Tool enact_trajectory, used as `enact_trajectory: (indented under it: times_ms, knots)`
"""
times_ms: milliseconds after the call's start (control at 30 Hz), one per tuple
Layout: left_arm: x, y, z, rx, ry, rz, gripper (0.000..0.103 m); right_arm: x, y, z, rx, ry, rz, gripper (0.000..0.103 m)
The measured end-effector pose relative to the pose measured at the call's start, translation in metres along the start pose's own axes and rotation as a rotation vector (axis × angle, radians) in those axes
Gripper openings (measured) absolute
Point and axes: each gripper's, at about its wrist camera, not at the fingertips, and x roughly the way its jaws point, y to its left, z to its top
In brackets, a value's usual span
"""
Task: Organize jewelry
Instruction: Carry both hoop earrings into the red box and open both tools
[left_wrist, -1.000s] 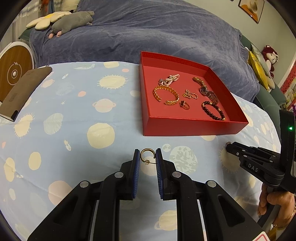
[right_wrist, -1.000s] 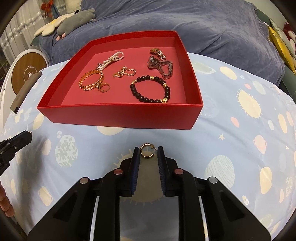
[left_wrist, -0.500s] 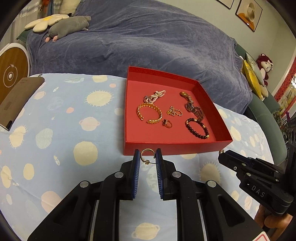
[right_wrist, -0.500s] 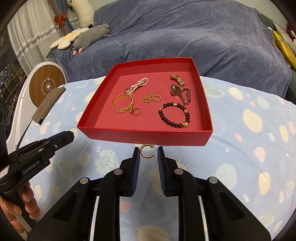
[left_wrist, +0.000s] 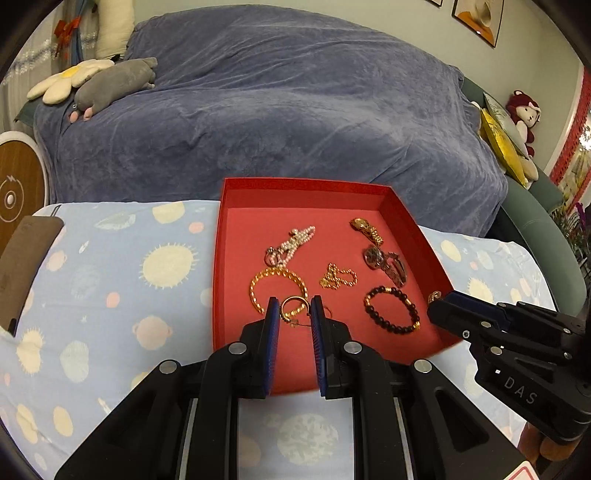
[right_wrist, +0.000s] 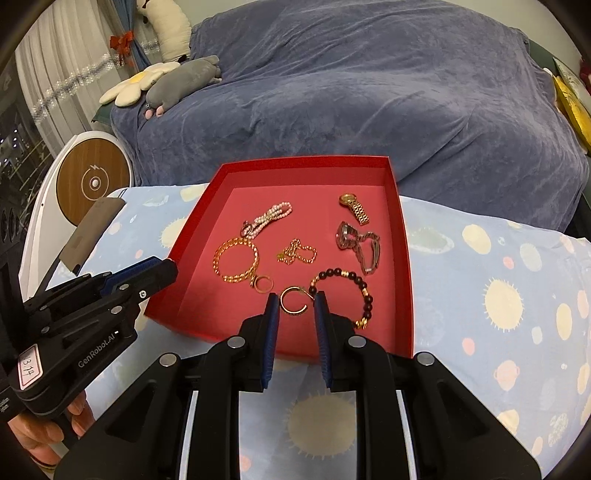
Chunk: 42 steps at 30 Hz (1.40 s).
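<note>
Each gripper holds a gold hoop earring over the red tray. The left gripper has its jaws closed on one hoop earring, and the right gripper pinches the other hoop earring the same way. Already in the tray lie a pearl bracelet, gold chain bangle, small ring, fine gold chain, two watches and a dark bead bracelet. No loose jewelry shows on the planet-print cloth, so releasing these two earrings looks like the last step.
</note>
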Motion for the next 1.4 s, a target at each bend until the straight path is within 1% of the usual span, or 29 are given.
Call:
enact_trajectory:
  times_ms: [133, 300, 500, 667, 833, 1133, 1267, 1400]
  knots:
    - [0.020, 0.003, 0.023, 0.032, -0.025, 0.032, 0.014, 0.023, -0.005, 0.023, -0.003, -0.014, -0.014, 0.019]
    - [0.049, 0.013, 0.048, 0.029, -0.029, 0.065, 0.014, 0.054, -0.009, 0.047, 0.003, -0.020, -0.026, 0.019]
    - [0.083, 0.018, 0.065, 0.025, -0.010, 0.090, 0.014, 0.085, -0.010, 0.059, 0.004, 0.003, -0.030, 0.019]
    - [0.100, 0.024, 0.072, 0.000, 0.010, 0.075, 0.014, 0.098, -0.015, 0.067, 0.024, 0.019, -0.025, 0.019]
    - [0.113, 0.025, 0.074, 0.003, 0.042, 0.063, 0.015, 0.107, -0.016, 0.072, 0.021, 0.034, -0.037, 0.019]
    - [0.118, 0.029, 0.075, 0.005, 0.046, 0.060, 0.015, 0.114, -0.016, 0.071, 0.015, 0.045, -0.040, 0.019]
    - [0.125, 0.031, 0.075, -0.012, 0.076, 0.046, 0.015, 0.117, -0.017, 0.071, 0.017, 0.052, -0.040, 0.019]
    - [0.126, 0.029, 0.074, -0.008, 0.084, 0.042, 0.015, 0.119, -0.017, 0.071, 0.014, 0.057, -0.037, 0.019]
